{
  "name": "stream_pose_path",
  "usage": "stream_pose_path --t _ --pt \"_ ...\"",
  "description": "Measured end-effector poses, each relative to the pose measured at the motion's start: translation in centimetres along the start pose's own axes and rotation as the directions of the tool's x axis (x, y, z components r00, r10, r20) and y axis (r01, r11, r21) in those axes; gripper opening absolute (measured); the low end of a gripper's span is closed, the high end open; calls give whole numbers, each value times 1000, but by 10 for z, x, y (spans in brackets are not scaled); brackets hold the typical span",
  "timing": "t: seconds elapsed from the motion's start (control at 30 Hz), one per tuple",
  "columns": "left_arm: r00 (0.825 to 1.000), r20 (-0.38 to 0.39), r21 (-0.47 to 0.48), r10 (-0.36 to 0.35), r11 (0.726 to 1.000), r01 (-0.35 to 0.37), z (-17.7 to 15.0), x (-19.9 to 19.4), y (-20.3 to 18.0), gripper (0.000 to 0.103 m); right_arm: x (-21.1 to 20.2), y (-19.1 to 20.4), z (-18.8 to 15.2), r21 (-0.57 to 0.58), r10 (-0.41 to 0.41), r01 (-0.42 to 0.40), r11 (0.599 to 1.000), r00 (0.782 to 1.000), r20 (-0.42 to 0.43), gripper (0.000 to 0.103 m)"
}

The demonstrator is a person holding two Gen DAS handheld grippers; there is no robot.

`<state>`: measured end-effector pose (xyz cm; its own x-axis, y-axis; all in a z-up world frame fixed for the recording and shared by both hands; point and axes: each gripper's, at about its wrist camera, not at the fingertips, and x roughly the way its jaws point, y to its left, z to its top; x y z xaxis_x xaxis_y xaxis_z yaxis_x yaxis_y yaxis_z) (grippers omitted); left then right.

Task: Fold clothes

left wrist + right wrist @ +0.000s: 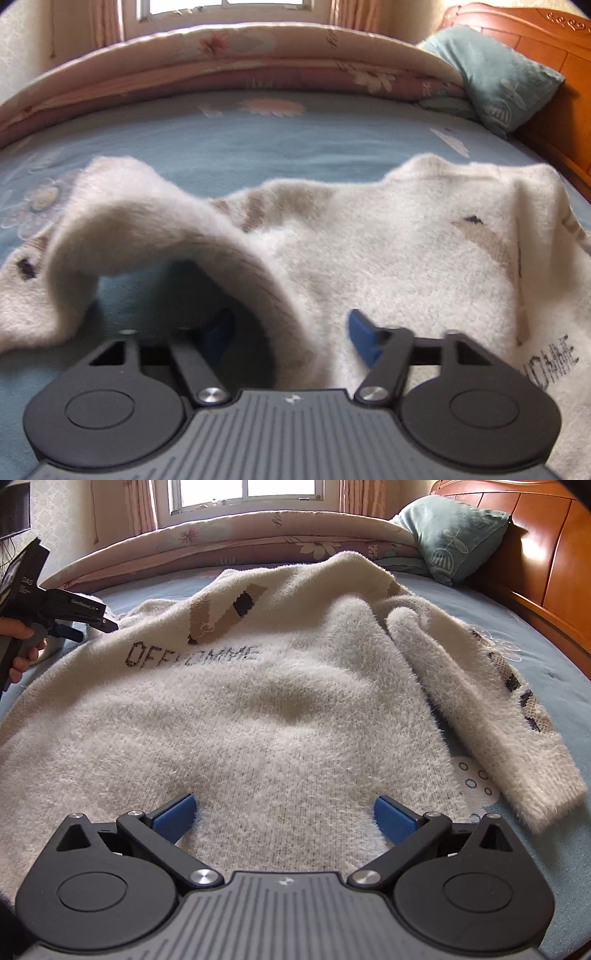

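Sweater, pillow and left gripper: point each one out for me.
sweater (258,731), right wrist view, middle of its body.
pillow (454,535), right wrist view, its front face.
left gripper (291,334), left wrist view, between its fingertips.

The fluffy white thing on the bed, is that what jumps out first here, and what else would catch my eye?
Yes: a fuzzy cream sweater with brown and black patches and dark lettering covers most of the blue bedsheet. At its left edge the left gripper has a raised fold of sleeve between its blue fingers, while the right gripper hovers open over the hem. Behind, a teal pillow leans on the wooden headboard.
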<state>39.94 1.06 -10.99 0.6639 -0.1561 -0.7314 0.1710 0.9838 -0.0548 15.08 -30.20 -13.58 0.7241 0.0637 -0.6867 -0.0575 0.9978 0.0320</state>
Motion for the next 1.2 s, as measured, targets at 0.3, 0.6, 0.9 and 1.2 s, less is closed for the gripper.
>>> stream_pose_path --t 0.3,0.6,0.9,1.2 --pt "988 59 63 140 988 -144 9 1 -8 25 1 -1 1 -8 8 -8 1000 1000 3 103" --pt "972 103 -27 211 978 -209 30 -4 19 11 2 -1 1 -9 5 -5 1000 1000 8 103" --pt "992 71 -6 103 995 -103 1 -37 10 46 2 0 1 -8 2 -2 1000 1000 8 103" --pt "908 17 28 -419 908 418 -12 -43 -65 75 3 1 2 -3 -8 8 1000 1000 15 103"
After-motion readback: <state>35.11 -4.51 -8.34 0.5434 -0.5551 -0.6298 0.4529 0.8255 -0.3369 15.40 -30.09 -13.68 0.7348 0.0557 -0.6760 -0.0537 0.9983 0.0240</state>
